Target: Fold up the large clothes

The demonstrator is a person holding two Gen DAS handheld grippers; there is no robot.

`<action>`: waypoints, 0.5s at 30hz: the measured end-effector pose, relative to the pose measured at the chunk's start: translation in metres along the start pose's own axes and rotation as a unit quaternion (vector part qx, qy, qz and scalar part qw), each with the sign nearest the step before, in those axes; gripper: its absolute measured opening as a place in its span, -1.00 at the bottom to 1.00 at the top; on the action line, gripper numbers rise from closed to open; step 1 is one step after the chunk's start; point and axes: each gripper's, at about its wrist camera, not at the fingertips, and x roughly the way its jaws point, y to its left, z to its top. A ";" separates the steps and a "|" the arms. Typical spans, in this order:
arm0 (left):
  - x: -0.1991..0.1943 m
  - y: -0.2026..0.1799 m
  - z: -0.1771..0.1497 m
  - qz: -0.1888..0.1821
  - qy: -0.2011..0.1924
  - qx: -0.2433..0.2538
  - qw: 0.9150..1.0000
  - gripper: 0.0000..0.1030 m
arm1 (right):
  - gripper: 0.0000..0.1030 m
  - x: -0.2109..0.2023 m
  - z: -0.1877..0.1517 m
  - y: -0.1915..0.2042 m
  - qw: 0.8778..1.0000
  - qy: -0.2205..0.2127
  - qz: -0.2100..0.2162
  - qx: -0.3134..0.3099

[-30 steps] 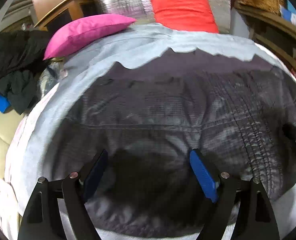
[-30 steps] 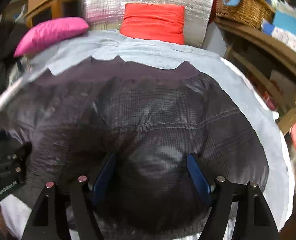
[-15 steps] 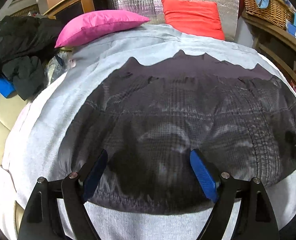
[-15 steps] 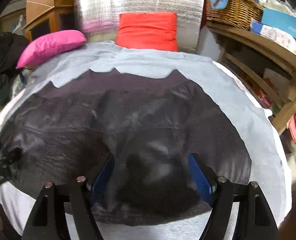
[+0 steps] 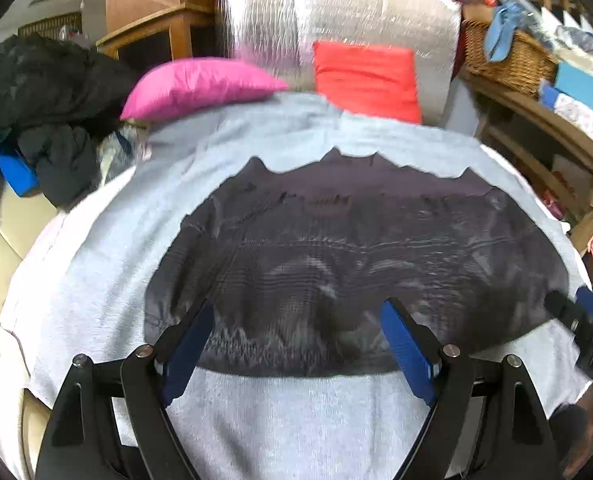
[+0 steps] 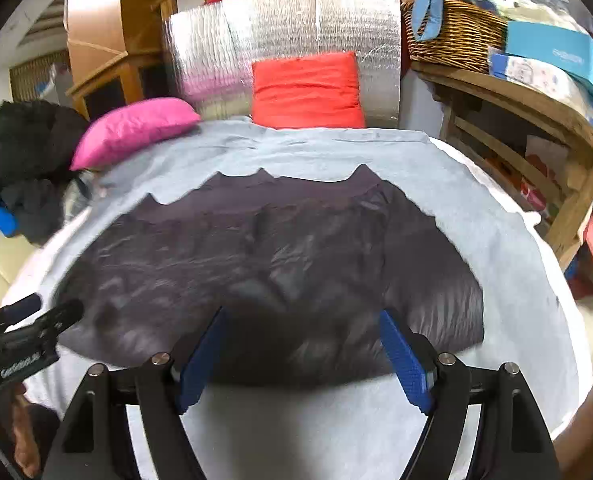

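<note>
A dark grey quilted garment (image 5: 356, 256) lies folded flat on a pale grey sheet (image 5: 108, 280), its far edge scalloped. It also shows in the right wrist view (image 6: 280, 264). My left gripper (image 5: 296, 344) is open and empty, raised above the garment's near edge. My right gripper (image 6: 304, 352) is open and empty, also raised above the near edge. The right gripper shows at the right edge of the left wrist view (image 5: 584, 320); the left gripper shows at the left edge of the right wrist view (image 6: 20, 336).
A pink pillow (image 5: 196, 84) and a red cushion (image 5: 368, 76) rest at the far end against a silver foil panel (image 5: 336, 20). Dark clothes (image 5: 36, 92) are piled at the left. A wooden shelf with a wicker basket (image 6: 456, 32) stands at the right.
Both grippers have drawn back and up from the garment, staying open. More of the grey sheet shows in front of the garment's near edge.
</note>
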 end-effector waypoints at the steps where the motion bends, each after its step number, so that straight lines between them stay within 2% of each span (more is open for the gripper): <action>1: -0.005 0.001 -0.004 0.002 -0.002 -0.001 1.000 0.67 | 0.57 -0.005 -0.007 0.002 1.000 -0.001 0.006 0.004; 4: -0.016 0.009 -0.016 -0.005 -0.001 -0.018 1.000 0.67 | 0.57 -0.025 -0.034 0.003 0.999 -0.007 0.019 0.034; 7: -0.023 0.012 -0.020 0.014 -0.002 -0.021 1.000 0.67 | 0.58 -0.020 -0.048 0.008 1.000 0.008 0.017 0.021; 10: -0.029 0.014 -0.016 0.024 0.002 -0.031 0.999 0.67 | 0.58 -0.023 -0.047 0.017 1.000 0.004 0.016 -0.005; 14: -0.043 0.016 -0.011 0.029 -0.013 -0.049 0.998 0.67 | 0.59 -0.037 -0.038 0.032 0.999 -0.016 0.027 -0.026; 15: -0.047 0.016 -0.010 0.028 -0.016 -0.052 0.998 0.67 | 0.66 -0.042 -0.037 0.036 0.999 -0.020 0.027 -0.032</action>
